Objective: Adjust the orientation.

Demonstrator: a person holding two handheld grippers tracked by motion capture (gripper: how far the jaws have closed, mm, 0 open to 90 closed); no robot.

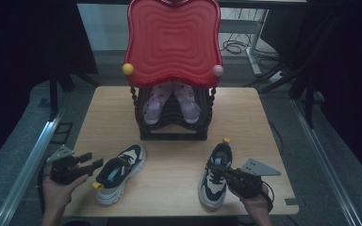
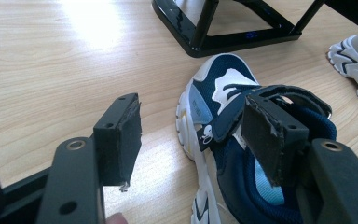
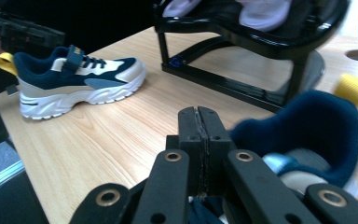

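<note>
Counting across the bench (image 1: 169, 165), we see two navy-and-white sneakers and two pink shoes. The left sneaker (image 1: 118, 173) lies at the near left, toe pointing far and right; the right sneaker (image 1: 215, 175) lies at the near right, toe toward us. Both pink shoes (image 1: 170, 101) sit side by side on the one black rack (image 1: 172, 120) at the far middle, under one red seat back (image 1: 172, 40). Our left tongs (image 1: 88, 162) are spread just beside the left sneaker's heel, holding nothing. Our right tongs (image 3: 199, 122) are pressed together at the right sneaker's collar; whether they pinch any of it we cannot tell.
</note>
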